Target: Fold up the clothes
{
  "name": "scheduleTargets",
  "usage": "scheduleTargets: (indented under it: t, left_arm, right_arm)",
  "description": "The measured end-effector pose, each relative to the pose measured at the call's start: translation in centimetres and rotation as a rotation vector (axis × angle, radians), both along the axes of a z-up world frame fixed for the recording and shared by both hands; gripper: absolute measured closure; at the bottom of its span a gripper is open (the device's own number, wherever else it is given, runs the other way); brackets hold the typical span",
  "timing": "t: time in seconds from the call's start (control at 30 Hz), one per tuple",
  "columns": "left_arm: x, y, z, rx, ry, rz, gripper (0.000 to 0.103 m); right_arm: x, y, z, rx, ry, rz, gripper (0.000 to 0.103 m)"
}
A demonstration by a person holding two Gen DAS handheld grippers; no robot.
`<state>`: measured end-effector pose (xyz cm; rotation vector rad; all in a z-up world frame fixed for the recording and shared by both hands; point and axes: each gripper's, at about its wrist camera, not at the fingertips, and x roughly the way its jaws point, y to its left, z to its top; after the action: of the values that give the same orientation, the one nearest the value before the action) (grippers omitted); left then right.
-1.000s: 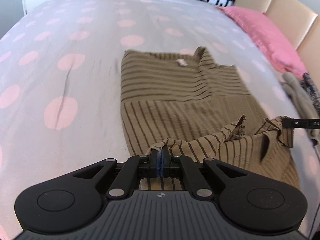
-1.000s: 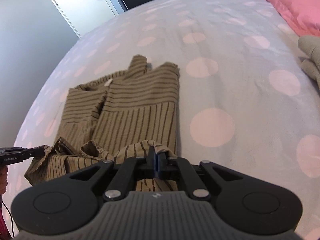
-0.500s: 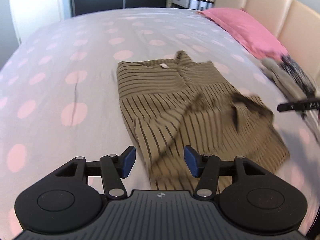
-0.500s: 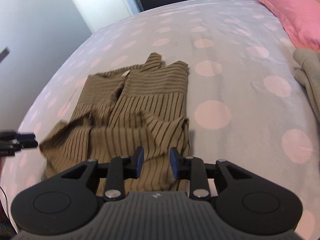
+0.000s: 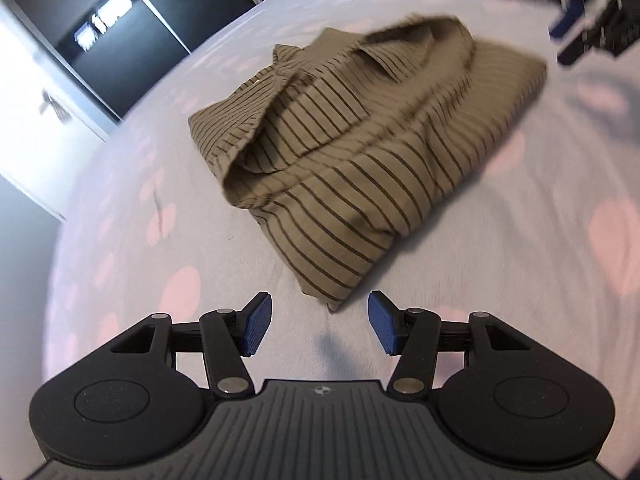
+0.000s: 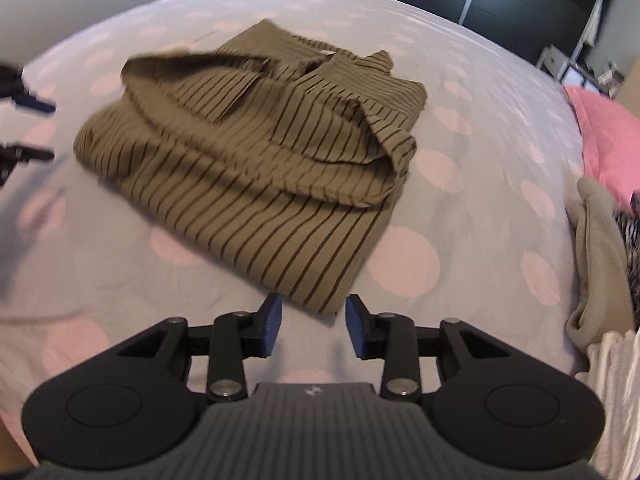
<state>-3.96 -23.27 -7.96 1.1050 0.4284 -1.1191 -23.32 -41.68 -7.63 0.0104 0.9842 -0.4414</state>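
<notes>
An olive-brown shirt with thin dark stripes [image 5: 360,152] lies folded in half on the bed, its top layer loosely rumpled. The right wrist view shows the same shirt [image 6: 256,160] from the other side. My left gripper [image 5: 318,328] is open and empty, just short of the shirt's near corner. My right gripper [image 6: 314,330] is also open and empty, with the shirt's other near corner just ahead of its blue pads [image 6: 272,324]. Each gripper shows at the edge of the other's view: right gripper [image 5: 588,12], left gripper [image 6: 24,128].
The bed has a grey cover with pink dots [image 6: 460,216]. A pink pillow [image 6: 608,140] and a pile of other clothes [image 6: 600,256] lie to the right. A dark wardrobe [image 5: 100,20] and a white door [image 5: 36,112] stand beyond the bed.
Both grippers were shut on the shirt's hem a second ago, carried it over, then opened and let go. They have since swung out to opposite sides of the folded shirt.
</notes>
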Motion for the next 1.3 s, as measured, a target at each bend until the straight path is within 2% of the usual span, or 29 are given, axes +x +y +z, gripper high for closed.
scheduleTargets:
  t: [0.1, 0.23, 0.3, 0.37, 0.53, 0.6, 0.73, 0.77, 0.9, 1.0, 1.17, 1.3]
  left_arm:
    - [-2.0, -0.5, -2.1, 0.007, -0.092, 0.005, 0.053]
    - [-4.7, -1.0, -5.0, 0.042, -0.307, -0.036, 0.053]
    - [-5.4, -1.4, -6.4, 0.061, -0.385, -0.039, 0.056]
    - [-5.4, -1.8, -7.1, 0.058, -0.427, -0.033, 0.06]
    - [-5.4, -2.8, -8.7, 0.048, -0.528, -0.017, 0.06]
    - [-5.0, -3.0, -9.0, 0.043, -0.544, -0.024, 0.068]
    - [-4.6, -2.9, -8.6, 0.046, -0.547, -0.057, 0.09]
    - [-4.5, -2.9, -8.3, 0.045, -0.546, -0.065, 0.098]
    - [-4.1, -2.7, -7.4, 0.043, -0.542, -0.099, 0.102]
    - [-3.6, -2.2, -5.5, 0.035, -0.55, -0.146, 0.102]
    - [-4.4, -0.6, -2.3, 0.043, -0.529, -0.24, 0.102]
    - [-6.8, 1.6, -1.2, 0.092, -0.477, -0.307, 0.102]
  right_arm:
    - [0.6, 1.4, -1.3, -0.1, 0.048, 0.058, 0.061]
    - [1.3, 2.7, -3.1, -0.24, 0.11, 0.129, 0.062]
    - [1.7, 3.0, -4.0, -0.286, 0.145, 0.151, 0.063]
    - [2.2, 3.0, -4.8, -0.298, 0.166, 0.163, 0.063]
    - [3.0, 3.2, -5.8, -0.37, 0.178, 0.2, 0.063]
    - [3.4, 3.3, -6.0, -0.396, 0.174, 0.209, 0.064]
    - [4.0, 3.2, -6.2, -0.434, 0.174, 0.218, 0.097]
    - [4.1, 3.1, -6.0, -0.441, 0.169, 0.212, 0.098]
    - [3.7, 2.6, -4.2, -0.474, 0.13, 0.174, 0.101]
    - [3.2, 2.5, -2.3, -0.509, 0.12, 0.155, 0.102]
    - [1.4, 3.9, 0.1, -0.551, 0.137, 0.194, 0.102]
    - [-0.9, 5.2, 1.3, -0.492, 0.175, 0.213, 0.102]
